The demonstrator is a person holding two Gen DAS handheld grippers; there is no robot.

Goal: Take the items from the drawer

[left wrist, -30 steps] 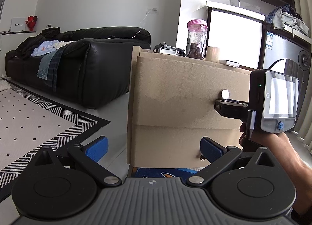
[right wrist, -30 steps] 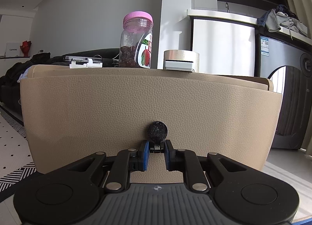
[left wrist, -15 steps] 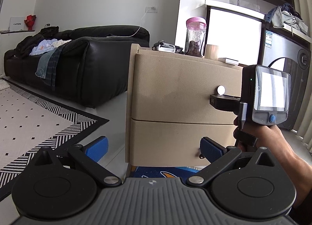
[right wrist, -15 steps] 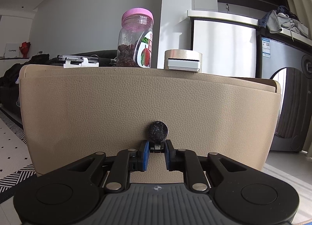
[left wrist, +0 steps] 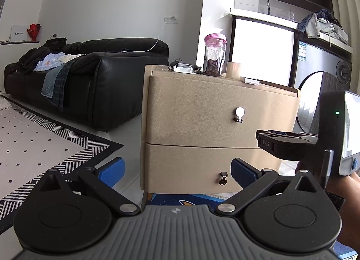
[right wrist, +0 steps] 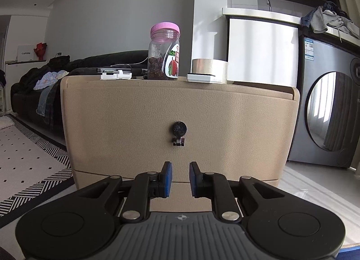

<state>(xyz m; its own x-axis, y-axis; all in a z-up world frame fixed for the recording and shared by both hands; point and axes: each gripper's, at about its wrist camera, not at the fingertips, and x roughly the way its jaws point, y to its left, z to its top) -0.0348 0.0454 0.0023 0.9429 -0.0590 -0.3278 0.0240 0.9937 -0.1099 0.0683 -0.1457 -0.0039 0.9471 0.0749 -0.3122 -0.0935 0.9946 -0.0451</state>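
Pale floor tiles run under the right gripper (right wrist: 180,179), its jaws slightly parted and empty, nearer than the wide-spread left gripper (left wrist: 177,170). Straight ahead and slightly above hangs the top drawer (right wrist: 180,129) knob (right wrist: 179,129), on the closed front's centre, untouched.

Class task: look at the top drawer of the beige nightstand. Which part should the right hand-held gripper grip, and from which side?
Grip the small hanging pull under the round knob on the top drawer. Come straight from the front: the pull is narrow and sticks out from the flat face, so the open right hand-held gripper can close from either side.
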